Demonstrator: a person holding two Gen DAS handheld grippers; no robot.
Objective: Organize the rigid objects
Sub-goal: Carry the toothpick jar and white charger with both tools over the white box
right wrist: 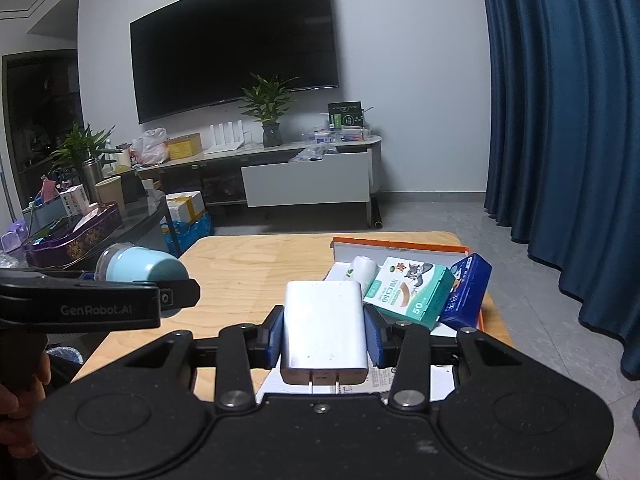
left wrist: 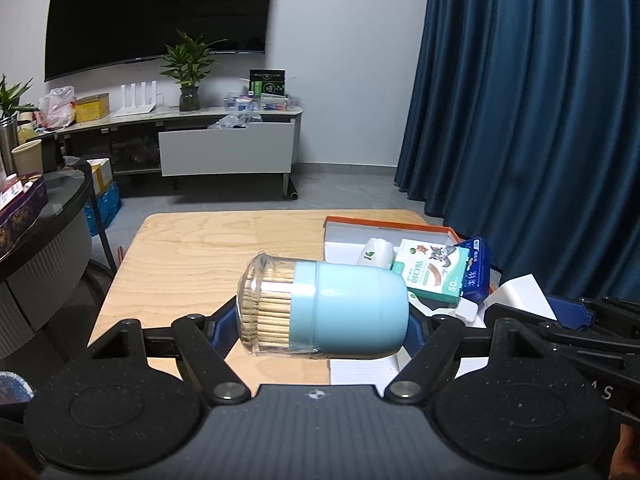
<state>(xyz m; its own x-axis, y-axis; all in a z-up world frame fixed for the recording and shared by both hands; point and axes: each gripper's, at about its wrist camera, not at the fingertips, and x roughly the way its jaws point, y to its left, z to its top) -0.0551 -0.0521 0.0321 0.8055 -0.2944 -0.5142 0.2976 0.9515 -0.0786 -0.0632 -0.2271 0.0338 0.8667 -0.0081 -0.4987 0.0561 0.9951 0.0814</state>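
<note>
**Both tools loaded above the wooden counter**

The left tool (left wrist: 322,320) is clamped on a toothpick jar (left wrist: 324,308), its blue pads pressing the clear base on one side and the pale blue cap on the other. The jar lies sideways between the fingers, raised above the counter (left wrist: 192,256), with the toothpicks packed inside the clear part.

The right tool (right wrist: 324,338) grips a white charger (right wrist: 324,328) by its flat sides (two metal prongs point back toward the camera). It hangs over the near edge of an orange-rimmed tray (right wrist: 400,242) at the counter's right side.

In that tray lie a small white bottle (right wrist: 366,270), a green plaster box (right wrist: 412,290) resting tilted against it, and a dark blue box (right wrist: 468,292) propped just beside the green one. From the right wrist view, the left tool sits off to the left, well apart from the tray.
</note>
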